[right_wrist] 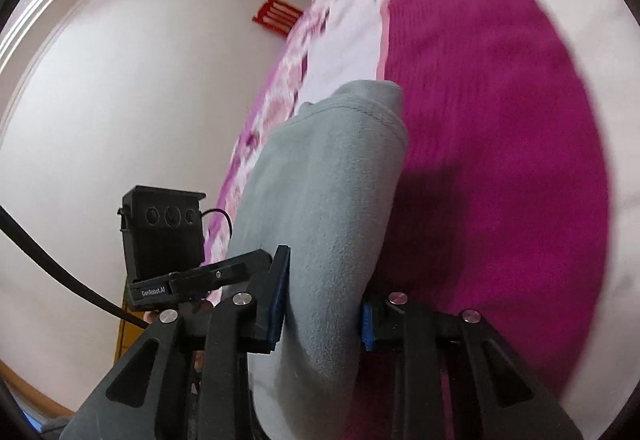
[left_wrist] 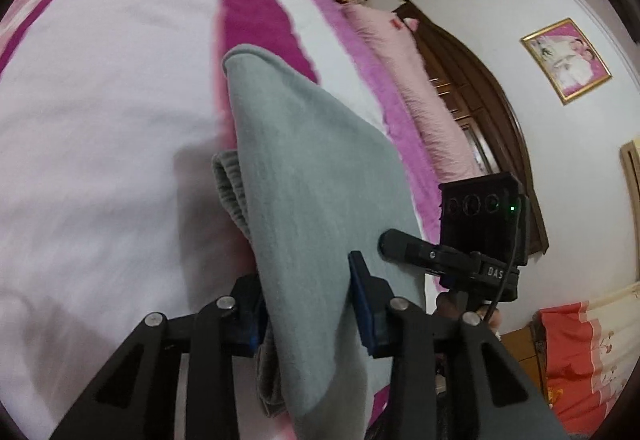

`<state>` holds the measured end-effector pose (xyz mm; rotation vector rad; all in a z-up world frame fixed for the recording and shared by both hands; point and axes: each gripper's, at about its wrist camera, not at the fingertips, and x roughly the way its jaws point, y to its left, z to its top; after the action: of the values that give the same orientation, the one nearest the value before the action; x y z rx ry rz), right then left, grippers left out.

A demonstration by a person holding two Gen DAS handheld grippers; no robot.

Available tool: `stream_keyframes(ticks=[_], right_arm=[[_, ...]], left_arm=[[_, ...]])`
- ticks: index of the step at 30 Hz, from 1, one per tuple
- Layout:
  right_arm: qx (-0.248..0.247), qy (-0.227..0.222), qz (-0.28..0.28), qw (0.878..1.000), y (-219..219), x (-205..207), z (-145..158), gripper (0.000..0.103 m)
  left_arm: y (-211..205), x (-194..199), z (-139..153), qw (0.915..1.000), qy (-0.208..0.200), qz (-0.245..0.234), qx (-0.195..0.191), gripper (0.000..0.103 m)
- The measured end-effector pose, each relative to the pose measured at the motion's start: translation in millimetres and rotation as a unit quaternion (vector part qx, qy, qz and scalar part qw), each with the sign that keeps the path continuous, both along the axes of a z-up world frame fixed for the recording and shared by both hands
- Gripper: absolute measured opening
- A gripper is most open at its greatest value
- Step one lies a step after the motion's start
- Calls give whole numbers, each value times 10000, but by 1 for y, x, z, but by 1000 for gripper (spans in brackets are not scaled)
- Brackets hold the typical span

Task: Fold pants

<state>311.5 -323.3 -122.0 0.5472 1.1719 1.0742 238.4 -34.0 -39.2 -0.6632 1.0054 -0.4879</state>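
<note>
Grey fleece: my two sets of jaws lift a pair of pants (left_wrist: 316, 176) off a bed (left_wrist: 100, 100), caught mid-fold.
Left jaws (left_wrist: 308, 304): clamped on the grey cloth, which runs up between the blue pads; a ribbed band, waistband or cuff, bulges out on one side.
Right jaws (right_wrist: 324, 304): likewise clenched on the pants (right_wrist: 332, 200), a thick fold of fleece filling the gap from pad to pad.
Where the pants are: raised over the middle of the bed (right_wrist: 500, 120), above its magenta and pale pink stripes, strung between my two grips. How much cloth still rests on the cover I cannot tell; both views are filled by the held part.
Step in hand: I judge this to be the carry of one end over towards the other.
How to do it well: keep both grips level and evenly apart so the held edge stays straight; move the two hands together, not one ahead; lower the edge squarely onto the far end so seams line up; let go only once the cloth lies flat, then smooth it.
Risk: thick fleece can slip from the pads or bunch if the hands drift closer.
Containers: none in view; nothing to report as held inside anything.
Backdrop: pink quilt (left_wrist: 416, 80) along the far edge, framed picture (left_wrist: 566, 60) on the wall.
</note>
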Motion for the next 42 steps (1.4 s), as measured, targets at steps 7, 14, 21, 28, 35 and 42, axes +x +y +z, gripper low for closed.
stream_keyframes(ticks=[7, 14, 21, 28, 35, 42], right_arm=[[-196, 156, -226, 9994, -51, 70, -12, 32], [-294, 580, -288, 9975, -79, 93, -63, 34], [-1435, -503, -1108, 9821, -105, 59, -9, 41], [-1077, -2258, -1575, 9553, -117, -6, 75, 49], [-1138, -3433, -1574, 9189, -99, -69, 123, 83], [-1394, -3943, -1985, 8864, -106, -149, 115, 98]], left_arm=[[-51, 86, -29, 9996, 236, -149, -39, 37], [-59, 97, -60, 9997, 231, -19, -33, 42], [-15, 54, -12, 9920, -173, 978, 784, 93], [-28, 5, 57, 9685, -1069, 1280, 1847, 99], [-91, -53, 114, 9212, -2372, 1123, 2872, 103], [-142, -96, 101, 9156, -2507, 1004, 2980, 103]])
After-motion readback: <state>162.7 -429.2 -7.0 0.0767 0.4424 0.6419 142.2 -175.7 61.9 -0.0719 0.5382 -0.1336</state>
